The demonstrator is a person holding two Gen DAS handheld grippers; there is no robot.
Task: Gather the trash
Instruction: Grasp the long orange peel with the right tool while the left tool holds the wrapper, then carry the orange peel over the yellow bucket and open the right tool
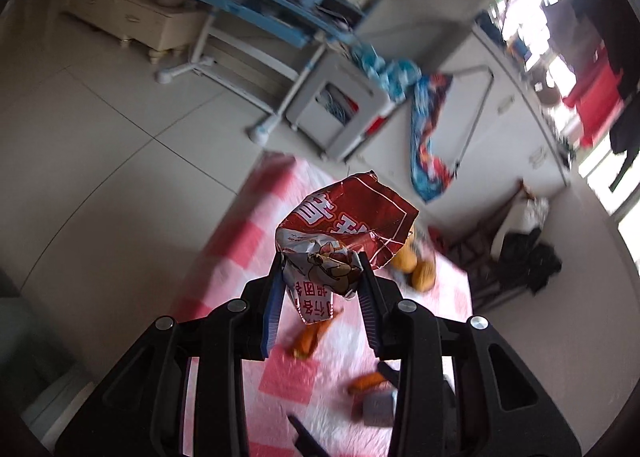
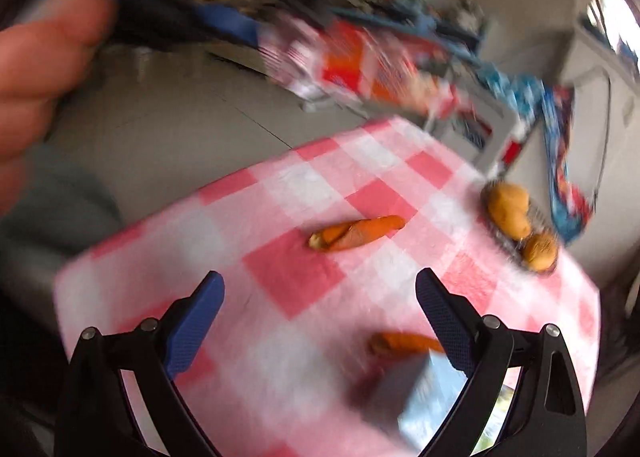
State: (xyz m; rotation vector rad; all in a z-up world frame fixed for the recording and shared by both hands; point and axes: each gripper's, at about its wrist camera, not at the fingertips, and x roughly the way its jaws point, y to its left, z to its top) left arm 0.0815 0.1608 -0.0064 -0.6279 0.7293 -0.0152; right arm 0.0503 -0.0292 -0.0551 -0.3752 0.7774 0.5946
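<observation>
My left gripper [image 1: 320,261] is shut on a crumpled red and white snack wrapper [image 1: 344,225] and holds it high above the pink checked table [image 1: 240,241]. The wrapper also shows, blurred, in the right wrist view [image 2: 360,65], beside a hand [image 2: 40,69]. My right gripper [image 2: 320,289] is open and empty, low over the table [image 2: 280,185]. An orange peel piece [image 2: 356,233] lies ahead of it. A second orange piece [image 2: 404,343] lies by its right finger, next to a grey-blue box [image 2: 412,397].
Two brown potatoes [image 2: 516,217] sit in a dish at the table's far right edge. Beyond the table are a blue and white desk [image 1: 256,17], a grey stool [image 1: 340,105], white cabinets [image 1: 508,105] and tiled floor [image 1: 100,137].
</observation>
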